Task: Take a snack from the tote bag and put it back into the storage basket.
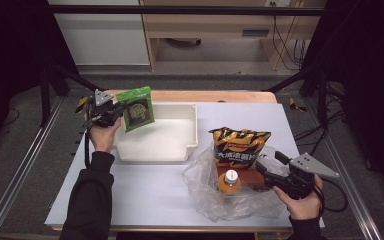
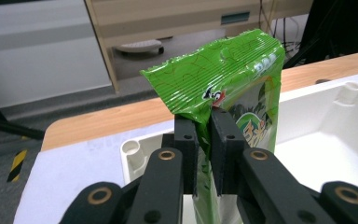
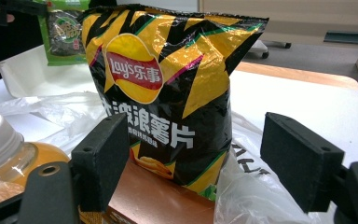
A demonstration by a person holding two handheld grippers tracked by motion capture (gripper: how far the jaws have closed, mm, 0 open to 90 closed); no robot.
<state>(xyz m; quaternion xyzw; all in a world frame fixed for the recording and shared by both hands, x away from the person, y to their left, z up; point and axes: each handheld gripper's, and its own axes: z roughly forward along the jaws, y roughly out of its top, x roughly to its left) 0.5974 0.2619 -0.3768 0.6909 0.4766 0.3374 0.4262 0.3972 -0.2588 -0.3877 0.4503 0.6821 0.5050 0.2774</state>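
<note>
While the left tool [image 1: 114, 113] grips a green snack packet [image 1: 139, 108] over the white tray's [image 1: 180, 150] left rim, the right tool [image 1: 266, 167] waits unclenched by the chip bag [image 1: 239, 146]. Next, probably: lower the packet and release it inside the tray.

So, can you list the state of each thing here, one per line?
Left gripper: shut on the green packet.
Green packet: held in the air over the white tray's left edge.
White tray: holds nothing on its floor.
Right gripper: open, jaws on either side of the chip bag.
Chip bag: upright, sealed.
Orange bottle: upright, cap on.
Plastic bag: open, crumpled on the table.
</note>
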